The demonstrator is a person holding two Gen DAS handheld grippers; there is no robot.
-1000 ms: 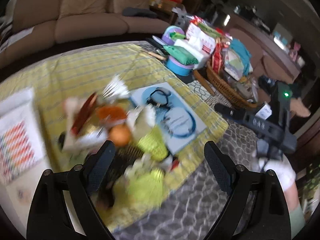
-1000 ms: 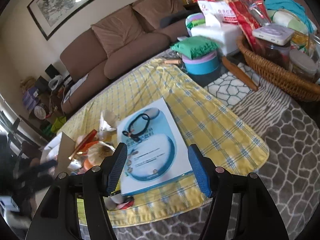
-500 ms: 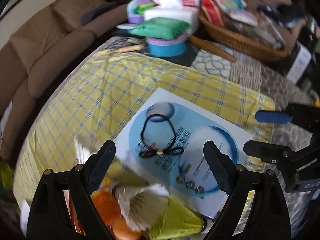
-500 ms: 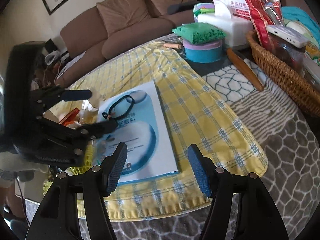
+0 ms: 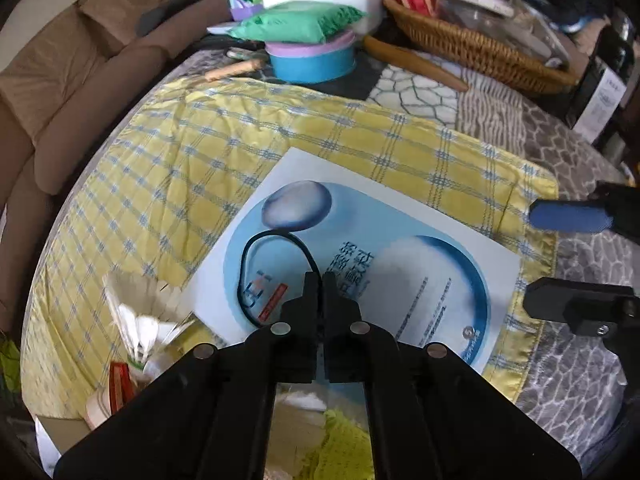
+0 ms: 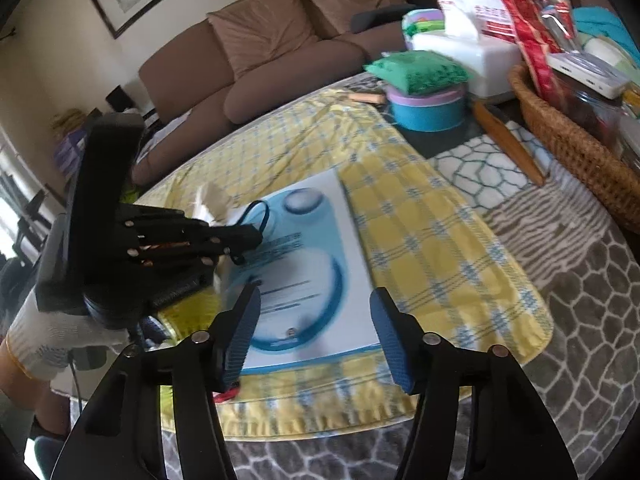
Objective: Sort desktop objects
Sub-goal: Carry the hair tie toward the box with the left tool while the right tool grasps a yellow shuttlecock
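Observation:
A thin black cord loop [image 5: 256, 264] lies on a white and blue printed sheet [image 5: 400, 264] on the yellow checked cloth [image 5: 200, 152]. My left gripper [image 5: 319, 280] is shut with its tips on the cord's right side. In the right wrist view the left gripper [image 6: 256, 236] pinches the cord [image 6: 260, 212] over the sheet [image 6: 312, 264]. My right gripper [image 6: 316, 312] is open and empty, hovering over the sheet's near edge. White shuttlecocks [image 5: 136, 312] and yellow items [image 5: 344, 440] are piled at the sheet's left.
A blue and purple round tub [image 5: 312, 56] with a green pack [image 5: 296, 24] on it stands at the back. A wicker basket [image 5: 472, 48] full of packets is at the back right. A wooden stick [image 5: 416, 64] lies beside it. A brown sofa [image 6: 280, 48] is behind.
My left gripper has moved in over the sheet and shut on the black cord. My right gripper stays open and has shifted little.

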